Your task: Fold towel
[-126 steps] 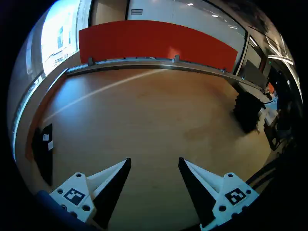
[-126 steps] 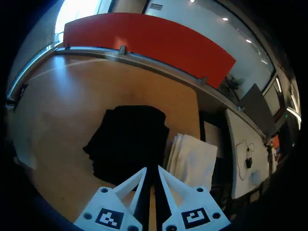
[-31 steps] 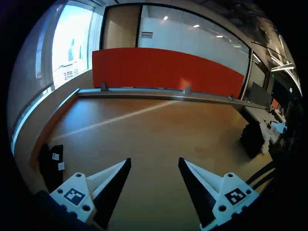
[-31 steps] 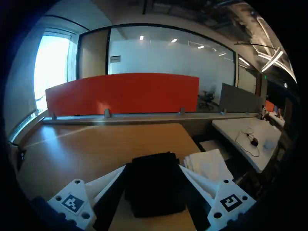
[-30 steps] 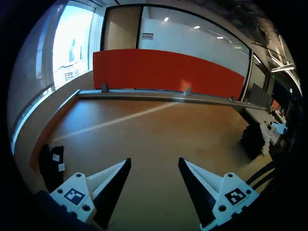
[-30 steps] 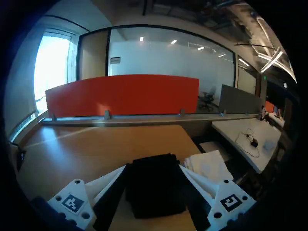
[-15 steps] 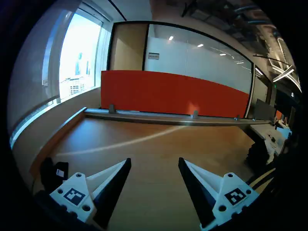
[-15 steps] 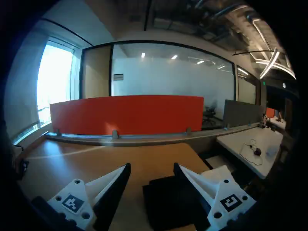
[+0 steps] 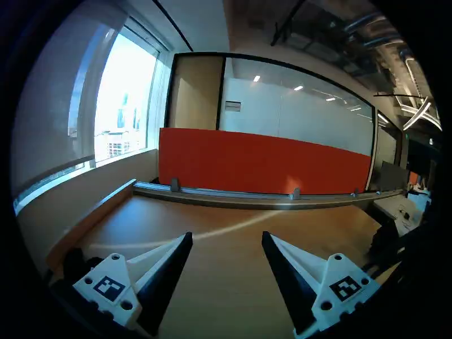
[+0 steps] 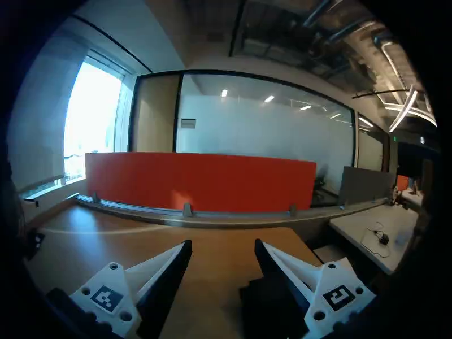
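Towel spot: black folded cloth towel (image 10: 266, 308) lies on the light-brown wooden table (image 10: 130, 240), right at the bottom of the right gripper view. It's tucked by the inner edge of one finger, and nothing touches it as far as I can see.
right gripper (image 10: 222, 242): jaws spread wide, nothing held, pointing level across the table rather than down at the cloth.
left gripper (image 9: 226, 234): same deal, wide apart and empty, bare wood between the fingers, well apart from the towel.
maybe-towel: dark lump (image 9: 385, 242) at the far right edge of the left gripper view is probably the same cloth, can't say for sure.
risk 1: both cameras look over the towel, so a grab from here is half blind. My guess is it pinches the whole stack instead of one layer.
risk 2: the towel sits near the table's right edge, so a sideways nudge from a finger could push it off.
risk 3: black cloth and dark fingertips make the hems hard to see, and unevenly grabbed corners mean a crooked fold.
count, grippers: two.
count, towels: one black one, layers can't be counted.
count, orange divider panel (image 10: 198, 181): one.
count, metal brackets (image 10: 187, 210) under it: three in the right gripper view.
count, white desk (image 10: 376, 229) off to the right: one.
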Demonstrator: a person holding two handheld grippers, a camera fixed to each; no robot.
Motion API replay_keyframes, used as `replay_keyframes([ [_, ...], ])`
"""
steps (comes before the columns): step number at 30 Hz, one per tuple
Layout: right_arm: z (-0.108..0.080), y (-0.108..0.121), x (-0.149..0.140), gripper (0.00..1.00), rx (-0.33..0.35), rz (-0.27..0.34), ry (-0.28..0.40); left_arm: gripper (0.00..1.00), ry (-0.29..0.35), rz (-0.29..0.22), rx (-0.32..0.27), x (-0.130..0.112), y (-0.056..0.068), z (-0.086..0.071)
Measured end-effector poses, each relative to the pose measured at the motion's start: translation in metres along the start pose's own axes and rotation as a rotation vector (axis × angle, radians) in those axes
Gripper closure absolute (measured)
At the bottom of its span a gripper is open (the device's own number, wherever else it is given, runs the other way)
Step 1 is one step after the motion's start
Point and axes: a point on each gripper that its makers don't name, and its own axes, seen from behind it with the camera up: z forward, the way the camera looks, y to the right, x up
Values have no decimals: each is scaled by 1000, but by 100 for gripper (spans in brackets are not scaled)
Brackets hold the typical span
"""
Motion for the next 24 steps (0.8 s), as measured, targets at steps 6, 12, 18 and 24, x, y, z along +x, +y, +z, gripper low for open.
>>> replay_keyframes([
  [6, 2, -28, 11, 14, 16, 30, 18, 9, 25, 0, -1, 9, -7, 2],
  [12, 4, -49, 15, 14, 22, 49, 21, 10, 43, 3, -23, 14, -4, 3],
  [18, 1, -63, 15, 14, 31, 40, 13, 10, 57, 23, -37, 13, 3, 5],
  [24, -3, -69, 18, 14, 34, 18, 0, 10, 79, 42, -29, 14, 3, 7],
])
